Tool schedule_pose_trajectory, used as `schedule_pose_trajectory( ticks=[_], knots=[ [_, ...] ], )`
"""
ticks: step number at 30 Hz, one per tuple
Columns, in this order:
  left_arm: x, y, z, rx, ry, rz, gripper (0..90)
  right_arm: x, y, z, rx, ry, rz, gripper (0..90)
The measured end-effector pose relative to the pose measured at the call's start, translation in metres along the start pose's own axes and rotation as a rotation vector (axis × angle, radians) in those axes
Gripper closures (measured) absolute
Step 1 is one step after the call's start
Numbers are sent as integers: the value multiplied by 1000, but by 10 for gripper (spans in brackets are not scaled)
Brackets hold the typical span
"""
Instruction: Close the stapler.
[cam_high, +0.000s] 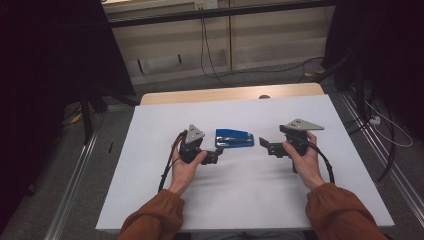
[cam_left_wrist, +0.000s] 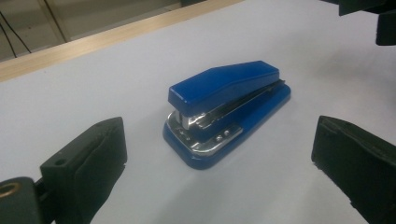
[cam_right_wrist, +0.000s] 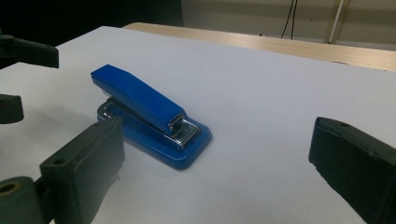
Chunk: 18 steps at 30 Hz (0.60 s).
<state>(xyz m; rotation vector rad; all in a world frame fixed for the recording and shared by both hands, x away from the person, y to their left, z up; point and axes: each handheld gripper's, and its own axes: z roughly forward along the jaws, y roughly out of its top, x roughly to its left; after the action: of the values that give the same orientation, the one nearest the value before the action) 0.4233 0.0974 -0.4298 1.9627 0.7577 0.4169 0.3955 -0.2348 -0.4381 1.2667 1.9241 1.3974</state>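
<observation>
Dim room, grey floor (cam_high: 60, 165) w/ metal rails either side of the table (cam_high: 240, 200). Beige wall panels (cam_high: 265, 35) behind, black cables (cam_high: 207, 55) hanging down. Dark curtains (cam_high: 45, 55) left & right.

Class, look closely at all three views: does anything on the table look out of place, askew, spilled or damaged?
Nothing stands out. The blue stapler lies flat and closed on the white table, with no visible damage. The left gripper and right gripper flank it with jaws open, not touching it.
</observation>
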Motion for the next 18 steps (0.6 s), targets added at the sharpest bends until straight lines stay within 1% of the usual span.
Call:
schedule_pose_trajectory(
  ticks=[1,2,3,4,5,7,9,12,13,14,16,18],
  knots=[
    [0,0,-2,-1,2,-3,35,0,0,-2,-8,3,-2,37],
    [0,0,-4,-6,14,-1,36,1,-1,-3,-17,2,-11,48],
    [-1,0,-6,-9,38,7,36,1,-2,-5,-19,0,-21,56],
    [-1,0,-9,-17,53,12,36,2,-2,-7,-21,-3,-23,58],
    [0,0,-12,-27,59,18,38,2,-3,-8,-25,-7,-25,58],
    [0,-1,-19,-46,65,24,40,4,-4,-13,-33,-26,-36,57],
    [0,-3,-26,-64,55,12,39,6,-5,-17,-43,-42,-46,53],
    [0,-5,-32,-76,67,-1,40,9,-6,-24,-48,-52,-44,44],
    [2,-5,-35,-73,67,-1,40,9,-7,-25,-48,-54,-44,44],
    [2,-7,-37,-80,64,-13,40,9,-8,-27,-46,-55,-45,44],
    [5,-9,-43,-67,73,-21,40,11,-10,-29,-47,-56,-50,39],
    [7,-13,-48,-62,72,-31,39,11,-11,-30,-49,-55,-45,37]
  ],
)
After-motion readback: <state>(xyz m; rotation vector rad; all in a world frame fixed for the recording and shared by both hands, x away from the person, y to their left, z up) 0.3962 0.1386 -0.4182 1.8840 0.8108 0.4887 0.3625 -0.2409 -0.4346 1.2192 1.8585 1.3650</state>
